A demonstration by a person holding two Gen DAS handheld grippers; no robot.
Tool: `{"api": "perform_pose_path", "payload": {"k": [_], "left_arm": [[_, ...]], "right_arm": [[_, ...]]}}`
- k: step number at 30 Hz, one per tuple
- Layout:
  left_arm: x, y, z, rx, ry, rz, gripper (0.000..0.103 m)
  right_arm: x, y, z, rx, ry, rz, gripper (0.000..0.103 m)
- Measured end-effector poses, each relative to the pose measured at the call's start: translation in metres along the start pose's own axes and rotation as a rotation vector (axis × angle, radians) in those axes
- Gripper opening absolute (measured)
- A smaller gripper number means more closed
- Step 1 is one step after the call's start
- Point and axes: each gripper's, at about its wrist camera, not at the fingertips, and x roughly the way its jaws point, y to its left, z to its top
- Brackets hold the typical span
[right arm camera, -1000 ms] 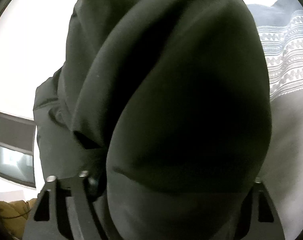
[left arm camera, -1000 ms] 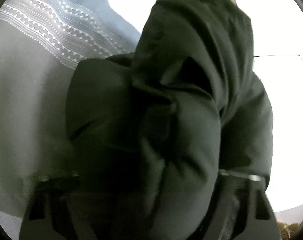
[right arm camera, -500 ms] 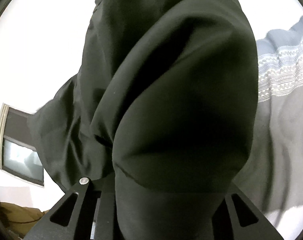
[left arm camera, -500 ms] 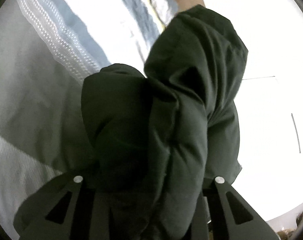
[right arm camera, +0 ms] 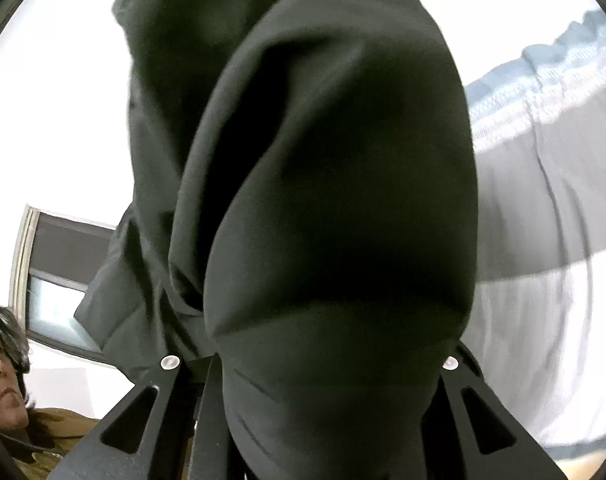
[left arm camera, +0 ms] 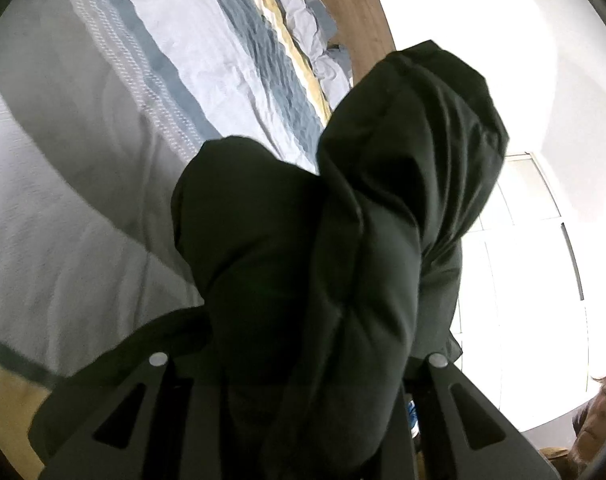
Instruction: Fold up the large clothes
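- The bed [left arm camera: 83,208], a broad mattress under grey, white and pale blue striped bedding with a woven pattern band, fills the left wrist view from 7 to 12 o'clock and the right wrist view from 1 to 5 o'clock.
- The large dark green garment [left arm camera: 343,240] of thick, matte, softly padded cloth hangs bunched in rounded folds at the centre of both views, lifted clear of the bedding.
- The left gripper [left arm camera: 303,408] has narrowed and now clamps a wad of that cloth between its black angular fingers.
- The right gripper [right arm camera: 323,400] likewise has narrowed onto a bulging fold and holds it.
- Judged from this, the step is lifting to spread: keeping both grips level and pulling apart would let the bulk drop straight, free of twists, before laying it flat.
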Motion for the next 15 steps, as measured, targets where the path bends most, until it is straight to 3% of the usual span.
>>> {"api": "perform_pose_path", "payload": {"k": [5, 6, 9, 12, 15], "left_arm": [[0.000, 0.031, 0.009, 0.028, 0.001, 0.099, 0.019], [0.011, 0.046, 0.016, 0.037, -0.002, 0.158, 0.020], [0.047, 0.100, 0.044, 0.034, 0.011, 0.323, 0.021], [0.053, 0.141, 0.062, -0.026, -0.025, 0.316, 0.031], [0.058, 0.140, 0.068, 0.036, -0.031, 0.351, 0.034]], "right_arm": [[0.008, -0.021, -0.001, 0.053, -0.022, -0.023, 0.021], [-0.004, -0.035, 0.009, 0.066, -0.030, -0.031, 0.021], [0.016, -0.086, 0.023, 0.128, -0.054, -0.131, 0.024], [0.026, -0.135, 0.033, 0.183, -0.108, -0.216, 0.034], [0.029, -0.146, 0.040, 0.155, -0.149, -0.237, 0.048]]}}
